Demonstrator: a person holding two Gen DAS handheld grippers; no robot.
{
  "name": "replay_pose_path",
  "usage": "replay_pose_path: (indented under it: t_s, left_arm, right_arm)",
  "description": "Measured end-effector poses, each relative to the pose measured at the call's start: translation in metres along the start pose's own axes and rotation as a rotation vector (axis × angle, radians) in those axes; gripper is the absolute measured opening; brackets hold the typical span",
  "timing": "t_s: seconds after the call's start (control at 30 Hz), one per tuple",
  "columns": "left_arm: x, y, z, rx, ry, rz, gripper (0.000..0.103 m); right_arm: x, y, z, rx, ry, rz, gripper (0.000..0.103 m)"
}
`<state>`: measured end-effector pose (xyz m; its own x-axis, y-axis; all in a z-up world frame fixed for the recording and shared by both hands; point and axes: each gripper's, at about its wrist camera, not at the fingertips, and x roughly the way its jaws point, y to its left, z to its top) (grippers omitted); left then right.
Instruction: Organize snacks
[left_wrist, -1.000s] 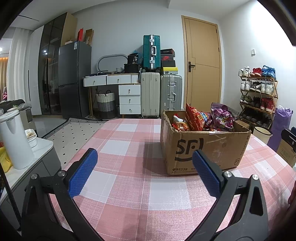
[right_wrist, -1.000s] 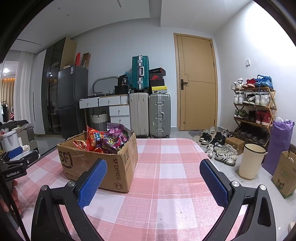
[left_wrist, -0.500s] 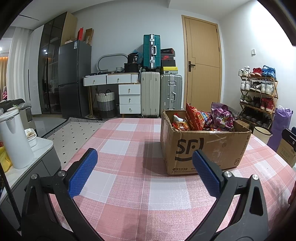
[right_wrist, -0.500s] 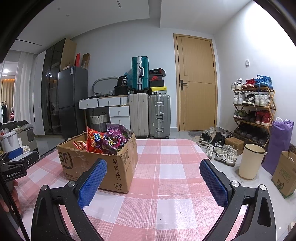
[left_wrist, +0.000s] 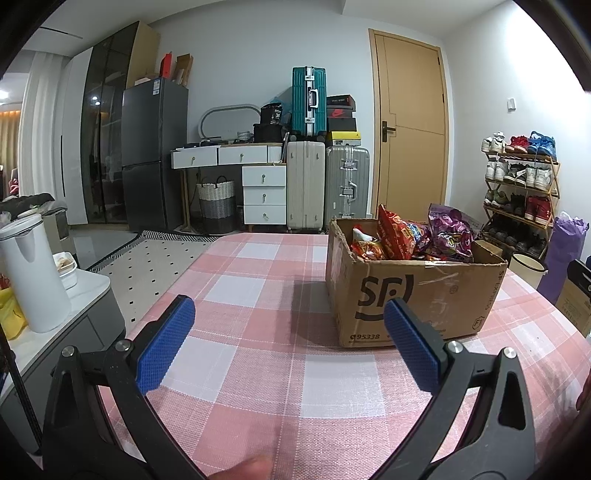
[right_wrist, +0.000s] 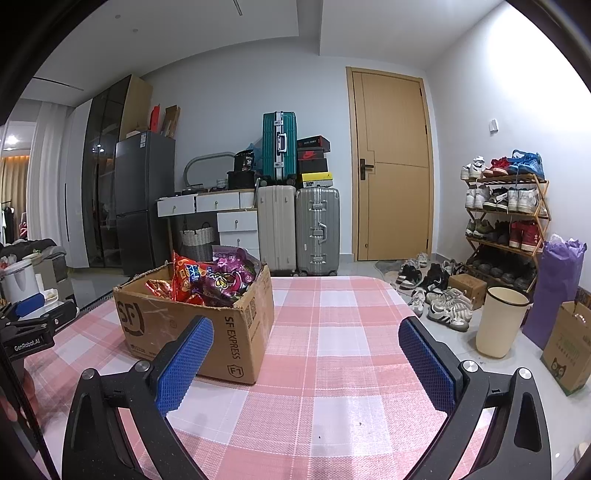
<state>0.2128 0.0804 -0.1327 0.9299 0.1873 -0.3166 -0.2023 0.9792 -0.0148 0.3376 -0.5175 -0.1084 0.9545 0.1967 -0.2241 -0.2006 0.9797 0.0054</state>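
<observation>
A brown SF Express cardboard box (left_wrist: 413, 295) stands on the pink checked tablecloth (left_wrist: 258, 332); it also shows in the right wrist view (right_wrist: 192, 325). Inside are snack bags: a red bag (left_wrist: 395, 236), a purple bag (left_wrist: 450, 236), and an orange-red bag (left_wrist: 365, 247). In the right wrist view the red bag (right_wrist: 186, 277) and purple bag (right_wrist: 229, 277) stick out of the top. My left gripper (left_wrist: 290, 339) is open and empty, short of the box. My right gripper (right_wrist: 306, 354) is open and empty, to the box's right.
A white kettle (left_wrist: 31, 273) stands on a side counter left of the table. A cream bin (right_wrist: 498, 321), a cardboard bag (right_wrist: 569, 347), a purple bag (right_wrist: 554, 288) and shoes (right_wrist: 443, 302) are on the floor right of the table.
</observation>
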Motion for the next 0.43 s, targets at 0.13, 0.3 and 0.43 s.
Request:
replay_pose_path:
  t_s: [0.13,0.3,0.43]
  left_arm:
    - [0.0006,-0.0004,-0.0002,0.006,-0.003,-0.005,0.102]
    - [-0.0011,-0.0006,-0.0003,0.008,-0.007,-0.006,0.102]
    - [-0.0004,-0.0024,-0.0004,0.01,-0.012,-0.004,0.102]
  right_arm:
    - [-0.0004,0.0,0.0,-0.002,0.0,0.002,0.102]
    - [-0.0005,0.0002,0.0001,0.0,0.0,0.002,0.102]
    - [-0.0005,0.0003,0.0001,0.0,0.001,0.002,0.102]
